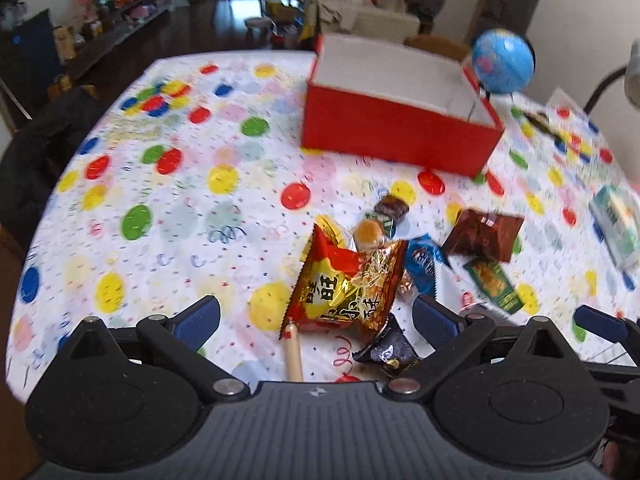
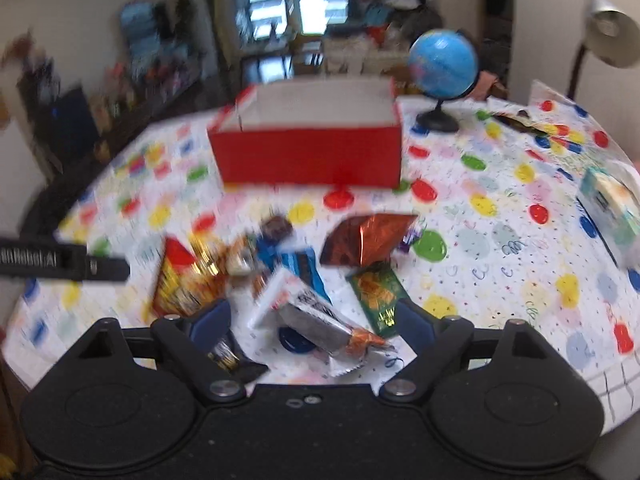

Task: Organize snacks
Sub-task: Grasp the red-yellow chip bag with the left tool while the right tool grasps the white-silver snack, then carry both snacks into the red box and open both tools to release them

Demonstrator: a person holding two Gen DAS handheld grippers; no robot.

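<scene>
While snack pile (image 1: 384, 264) is lying loose, crinkled, mid-table on dotted cloth (image 1: 160, 184), red-gold packet (image 1: 344, 288) is sitting between your left gripper (image 1: 316, 320) fingers, spread, gripping nothing. Your right gripper (image 2: 312, 320), jaws wide, is straddling white-wrapped bar (image 2: 312, 312), not pinching. Red box (image 1: 396, 132) is standing open beyond; globe (image 2: 444, 64) beside it.

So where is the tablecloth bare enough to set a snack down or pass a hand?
Free: the wide cloth left of the red box and snack pile. Crowded: the pile itself, and between it and the tissue pack.
</scene>
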